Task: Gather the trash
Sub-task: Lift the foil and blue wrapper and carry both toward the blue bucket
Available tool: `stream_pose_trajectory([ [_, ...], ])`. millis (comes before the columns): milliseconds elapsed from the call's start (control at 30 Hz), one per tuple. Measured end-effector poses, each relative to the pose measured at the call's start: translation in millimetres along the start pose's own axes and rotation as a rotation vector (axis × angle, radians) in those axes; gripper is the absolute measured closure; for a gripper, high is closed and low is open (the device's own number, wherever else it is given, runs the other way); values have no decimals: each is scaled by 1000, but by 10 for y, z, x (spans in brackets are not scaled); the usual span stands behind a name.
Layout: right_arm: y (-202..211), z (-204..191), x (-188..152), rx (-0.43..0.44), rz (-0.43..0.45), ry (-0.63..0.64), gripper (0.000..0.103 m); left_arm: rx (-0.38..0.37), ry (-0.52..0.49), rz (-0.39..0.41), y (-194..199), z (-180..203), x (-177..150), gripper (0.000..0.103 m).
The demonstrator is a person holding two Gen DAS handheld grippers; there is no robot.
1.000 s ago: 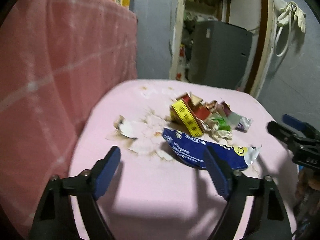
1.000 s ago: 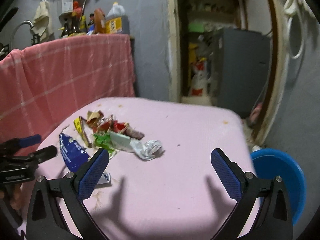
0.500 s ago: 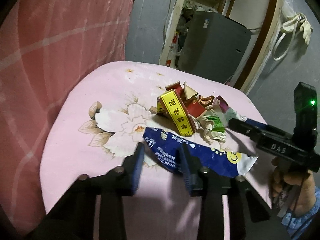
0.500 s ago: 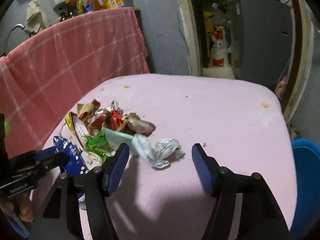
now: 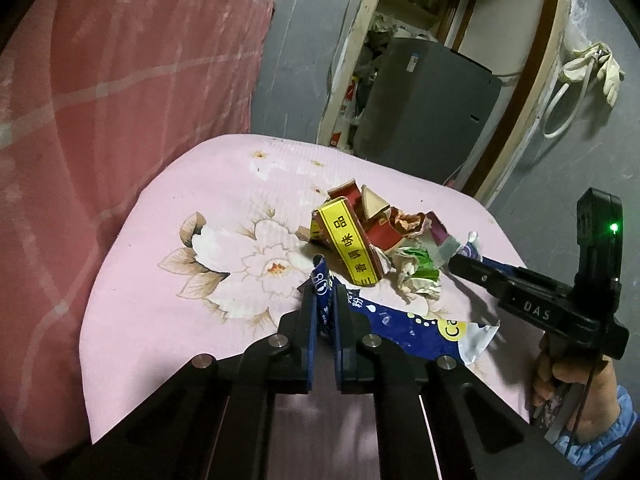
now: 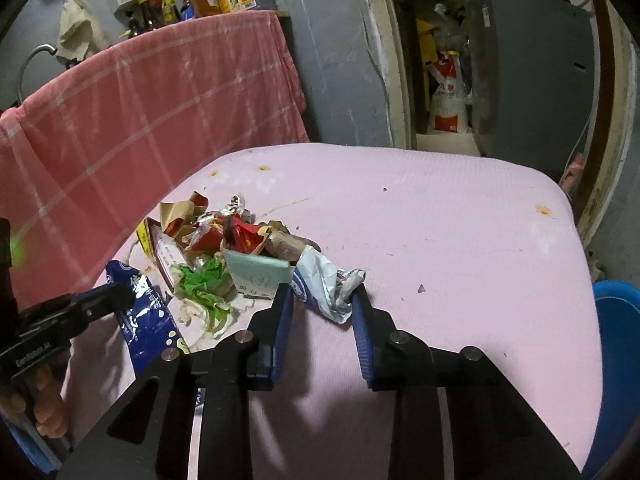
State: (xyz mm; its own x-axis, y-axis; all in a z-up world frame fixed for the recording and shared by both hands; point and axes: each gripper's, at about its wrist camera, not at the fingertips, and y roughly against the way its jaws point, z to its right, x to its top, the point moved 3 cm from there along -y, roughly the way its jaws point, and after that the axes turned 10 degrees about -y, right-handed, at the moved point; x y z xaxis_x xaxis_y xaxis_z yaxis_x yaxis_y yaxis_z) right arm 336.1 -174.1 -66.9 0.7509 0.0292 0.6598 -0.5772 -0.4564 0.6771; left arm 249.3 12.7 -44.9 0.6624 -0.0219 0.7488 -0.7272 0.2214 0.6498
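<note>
Moved: both jaws have been closing.
Left gripper [image 5: 324, 300]: is pinching blue wrapper [image 5: 384, 320].
Right gripper [image 6: 322, 300]: is squeezing silver wrapper [image 6: 326, 280].
Next: lifting both toward blue bin [image 6: 616, 360].

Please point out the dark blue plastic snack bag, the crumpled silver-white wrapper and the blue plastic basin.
Dark blue plastic snack bag [image 5: 404, 326]: left wrist view, printed middle.
Crumpled silver-white wrapper [image 6: 326, 280]: right wrist view, creased centre.
Blue plastic basin [image 6: 616, 320]: right wrist view, rim.

Black tongs [image 5: 324, 320] with blue pads; sleeve [image 5: 600, 440] seemingly blue.
</note>
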Motion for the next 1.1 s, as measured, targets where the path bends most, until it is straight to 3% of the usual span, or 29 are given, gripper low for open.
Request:
stream_pose_trajectory([
  [233,276,-8,-134,-27,73,21,76,1,-21,66,157,81,-10,99],
  [567,955,-132,-156,-36,330,33,76,21,-96,242,508,421,152,100],
  [900,1722,-14,28,-92,578,36,76,-1,-192,446,680,1058,505,100],
  [1100,2130,216,160,-175,688,41,76,-61,-211,525,666,1542,736,100],
])
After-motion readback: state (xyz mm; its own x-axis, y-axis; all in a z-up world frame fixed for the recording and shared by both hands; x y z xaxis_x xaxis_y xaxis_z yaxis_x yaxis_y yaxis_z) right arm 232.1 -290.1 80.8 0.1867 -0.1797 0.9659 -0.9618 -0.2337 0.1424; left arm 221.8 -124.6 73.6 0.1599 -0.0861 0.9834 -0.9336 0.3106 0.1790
